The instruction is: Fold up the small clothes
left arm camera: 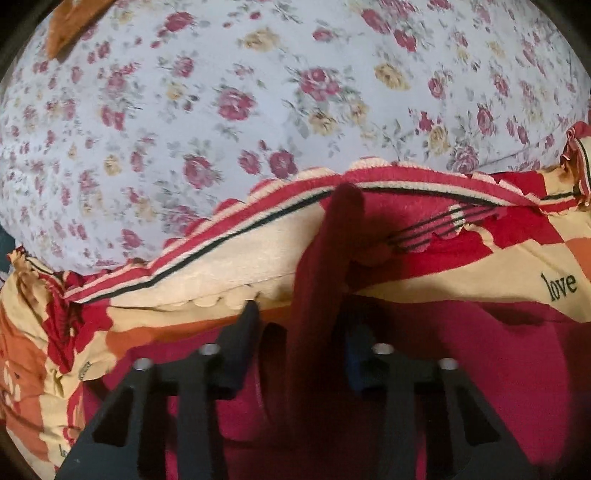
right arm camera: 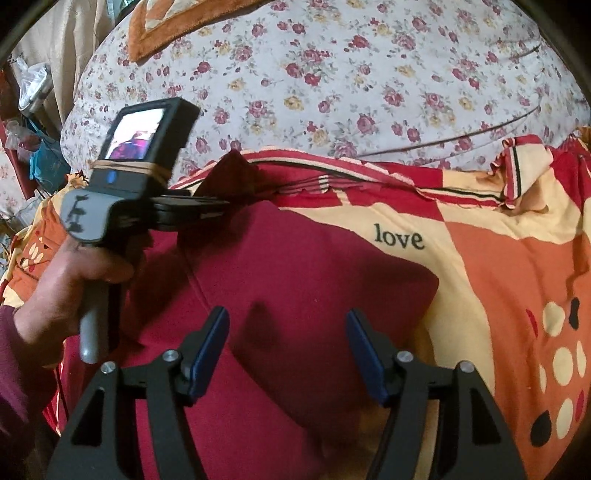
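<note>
A dark red small garment (right arm camera: 295,295) lies on a patterned red, cream and orange blanket (right arm camera: 517,266). In the left wrist view a raised fold of the red garment (left arm camera: 325,280) stands up between the two fingers of my left gripper (left arm camera: 299,325), which look parted around it. The right wrist view shows the left gripper (right arm camera: 207,206) at the garment's far left corner, which is lifted there. My right gripper (right arm camera: 288,343) is open and empty, just above the garment's middle.
A white bedsheet with red flowers (right arm camera: 351,81) covers the bed beyond the blanket. An orange-brown cloth (right arm camera: 166,22) lies at the far left of the bed. Clutter (right arm camera: 29,110) stands beside the bed on the left. The person's hand (right arm camera: 66,284) holds the left gripper's handle.
</note>
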Available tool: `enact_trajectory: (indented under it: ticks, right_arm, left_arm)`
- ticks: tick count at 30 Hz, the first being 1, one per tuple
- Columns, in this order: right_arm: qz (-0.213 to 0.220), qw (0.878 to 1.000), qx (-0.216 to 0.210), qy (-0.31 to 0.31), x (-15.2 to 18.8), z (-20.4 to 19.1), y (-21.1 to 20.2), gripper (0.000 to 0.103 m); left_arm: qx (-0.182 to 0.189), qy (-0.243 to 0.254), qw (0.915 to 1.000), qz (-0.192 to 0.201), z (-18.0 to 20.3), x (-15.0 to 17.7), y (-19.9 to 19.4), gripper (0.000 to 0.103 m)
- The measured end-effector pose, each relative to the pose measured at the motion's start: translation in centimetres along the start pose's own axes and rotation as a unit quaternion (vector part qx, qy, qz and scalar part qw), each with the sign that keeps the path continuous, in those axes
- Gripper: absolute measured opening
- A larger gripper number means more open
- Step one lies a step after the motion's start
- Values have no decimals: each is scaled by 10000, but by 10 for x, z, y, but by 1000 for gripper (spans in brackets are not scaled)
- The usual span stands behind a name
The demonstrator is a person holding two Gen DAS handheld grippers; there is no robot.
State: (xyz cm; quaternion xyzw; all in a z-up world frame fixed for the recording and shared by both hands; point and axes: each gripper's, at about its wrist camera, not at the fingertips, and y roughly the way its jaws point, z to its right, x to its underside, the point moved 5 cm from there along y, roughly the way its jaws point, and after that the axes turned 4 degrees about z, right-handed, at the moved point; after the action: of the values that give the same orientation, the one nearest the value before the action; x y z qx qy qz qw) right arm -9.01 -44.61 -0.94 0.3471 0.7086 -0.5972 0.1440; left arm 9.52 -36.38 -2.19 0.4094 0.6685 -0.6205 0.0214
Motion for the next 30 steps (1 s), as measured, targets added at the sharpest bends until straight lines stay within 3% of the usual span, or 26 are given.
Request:
enact_trajectory:
  ticks: [2,8,14,18,24,27,30]
  right_arm:
    - [-18,10000,4,6,0,1,1,69]
    - [-14,10000,32,-13,-1,1,2,69]
    - [40,10000,45,6,-2,5,-2,70]
    - [153,9999,48,55,-5,12,-12,70]
    - [390,9976,208,531,-12,48,-29,75]
    - [310,9961,296,777,-11,65,-27,75]
    - [176,9955,252,894,-7,75,-19,76]
  left_arm:
    - [11,21,10000,51,2,0,0,0]
    - [-10,-4,9985,539,-9,-3,-28,0]
    - [171,-660,9931,953,-50,-3,-81,0]
    - [392,-1239,9850,1132,-80,21,-117,0]
    - [585,-2108,9719,873,-113,85,-115,0]
    - [733,-2464,9650,526,-121,111,-91,0]
    - [836,-2608,9604,522,-123,120,-83,0]
